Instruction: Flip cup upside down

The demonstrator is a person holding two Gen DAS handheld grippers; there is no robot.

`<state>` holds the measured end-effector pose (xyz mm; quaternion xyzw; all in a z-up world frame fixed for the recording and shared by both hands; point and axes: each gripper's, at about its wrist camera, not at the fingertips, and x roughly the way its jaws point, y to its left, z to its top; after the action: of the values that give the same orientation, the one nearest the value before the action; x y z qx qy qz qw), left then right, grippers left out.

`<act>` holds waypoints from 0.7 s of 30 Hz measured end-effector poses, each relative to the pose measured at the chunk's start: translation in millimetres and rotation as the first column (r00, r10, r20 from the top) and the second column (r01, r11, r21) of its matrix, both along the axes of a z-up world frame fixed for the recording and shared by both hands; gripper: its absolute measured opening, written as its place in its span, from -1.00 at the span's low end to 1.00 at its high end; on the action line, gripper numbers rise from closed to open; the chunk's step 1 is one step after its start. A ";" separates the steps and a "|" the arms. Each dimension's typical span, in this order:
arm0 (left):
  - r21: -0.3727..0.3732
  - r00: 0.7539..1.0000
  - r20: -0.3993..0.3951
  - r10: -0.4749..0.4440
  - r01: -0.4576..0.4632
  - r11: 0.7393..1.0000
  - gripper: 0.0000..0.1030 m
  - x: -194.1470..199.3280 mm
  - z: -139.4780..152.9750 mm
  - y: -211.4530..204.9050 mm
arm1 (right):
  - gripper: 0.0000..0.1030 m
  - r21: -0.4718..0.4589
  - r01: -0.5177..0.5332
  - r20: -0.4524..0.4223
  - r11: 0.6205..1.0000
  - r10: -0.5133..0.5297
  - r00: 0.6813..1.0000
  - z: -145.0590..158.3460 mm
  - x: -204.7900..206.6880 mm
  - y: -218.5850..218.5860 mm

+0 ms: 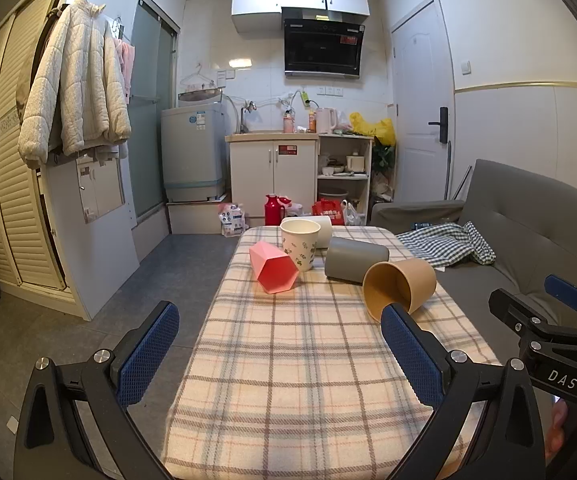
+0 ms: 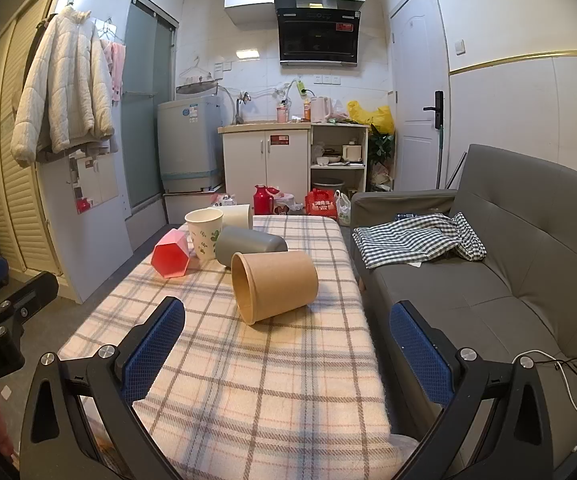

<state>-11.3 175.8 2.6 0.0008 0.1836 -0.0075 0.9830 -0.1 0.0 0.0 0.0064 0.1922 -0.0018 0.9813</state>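
Note:
Several cups sit on a plaid-covered table (image 1: pixel 288 360) (image 2: pixel 256 380). A brown paper cup (image 1: pixel 400 284) (image 2: pixel 276 286) lies on its side, mouth toward me. A grey cup (image 1: pixel 354 258) (image 2: pixel 250 244) and a pink faceted cup (image 1: pixel 272 266) (image 2: pixel 171 254) also lie on their sides. A white floral cup (image 1: pixel 300 242) (image 2: pixel 203 236) stands upright, with a cream cup (image 1: pixel 322 230) (image 2: pixel 238 216) lying behind it. My left gripper (image 1: pixel 280 356) is open and empty, short of the cups. My right gripper (image 2: pixel 288 356) is open and empty, just short of the brown cup.
A grey sofa (image 1: pixel 528 240) (image 2: pixel 508 280) with a checked cloth (image 2: pixel 416 240) borders the table's right side. Grey floor (image 1: pixel 148 280) lies to the left. Kitchen cabinets, a washing machine (image 1: pixel 192 152) and bags stand beyond the table's far end.

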 end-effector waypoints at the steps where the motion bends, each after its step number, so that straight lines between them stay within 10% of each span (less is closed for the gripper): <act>1: -0.001 1.000 0.000 -0.001 0.001 1.000 1.00 0.0 0.0 0.2 | 1.00 0.000 0.000 0.001 1.000 0.000 1.000 0.0 -0.2 -0.2; 21: -0.002 1.000 -0.004 -0.001 0.001 1.000 1.00 2.0 -2.0 2.3 | 1.00 -0.005 -0.003 -0.010 1.000 0.003 1.000 -5.5 -0.9 4.1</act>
<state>-9.3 178.1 0.6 -0.0003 0.1854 -0.0081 0.9826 -0.9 4.1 -5.5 0.0037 0.1970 -0.0009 0.9804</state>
